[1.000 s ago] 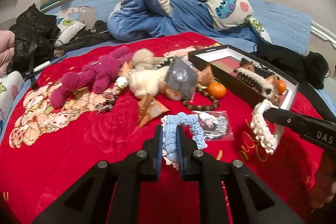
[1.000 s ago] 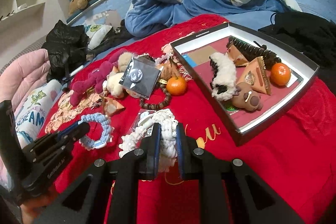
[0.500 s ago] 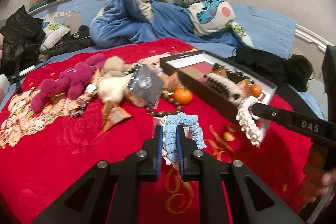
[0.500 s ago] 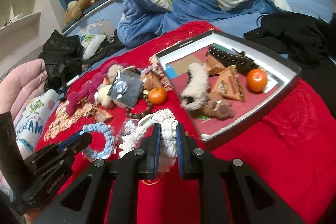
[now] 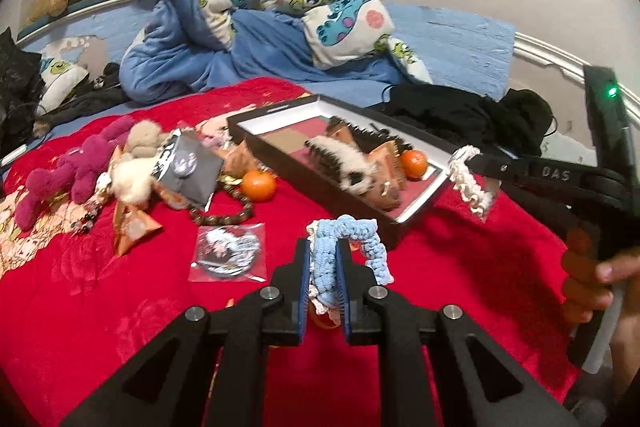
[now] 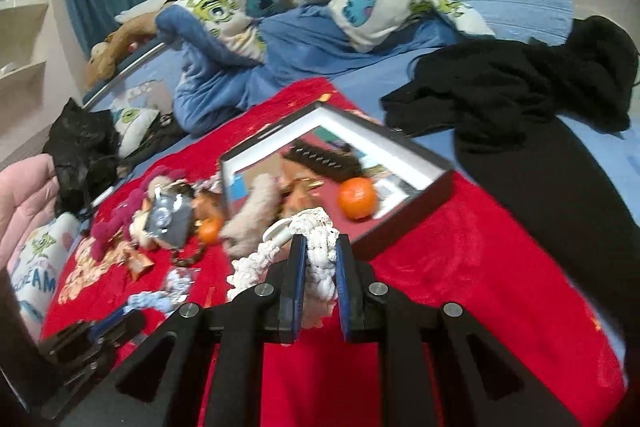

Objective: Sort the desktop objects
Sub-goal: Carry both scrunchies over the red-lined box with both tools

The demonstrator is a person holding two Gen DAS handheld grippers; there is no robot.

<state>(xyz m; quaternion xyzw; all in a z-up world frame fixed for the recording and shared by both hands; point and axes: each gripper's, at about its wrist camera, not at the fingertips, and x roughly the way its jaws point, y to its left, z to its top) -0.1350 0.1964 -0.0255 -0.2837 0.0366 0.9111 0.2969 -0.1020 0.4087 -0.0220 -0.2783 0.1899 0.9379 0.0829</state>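
Note:
My left gripper [image 5: 323, 247] is shut on a light blue crocheted hair band [image 5: 362, 239], held above the red blanket just short of the black box's near corner. My right gripper [image 6: 318, 247] is shut on a white crocheted hair band [image 6: 316, 247] right in front of the black box [image 6: 440, 183]. From the left wrist view the white band [image 5: 470, 183] hangs at the right gripper's tip over the box's [image 5: 424, 201] right corner. The box holds an orange [image 5: 413, 164], a furry hair claw [image 5: 344, 157], a dark comb clip and brown packets.
On the red blanket [image 5: 100, 307] left of the box lie a second orange [image 5: 259, 185], a bead bracelet [image 5: 220, 215], a badge in a clear sleeve [image 5: 228, 251], a magenta plush [image 5: 72, 167], a cream plush and a grey pouch. Black clothes [image 6: 520, 95] lie right of the box.
Both grippers moved toward the box with their hair bands still clamped. The box has grown larger and closer in both views, and the white band now hangs at its near right corner.

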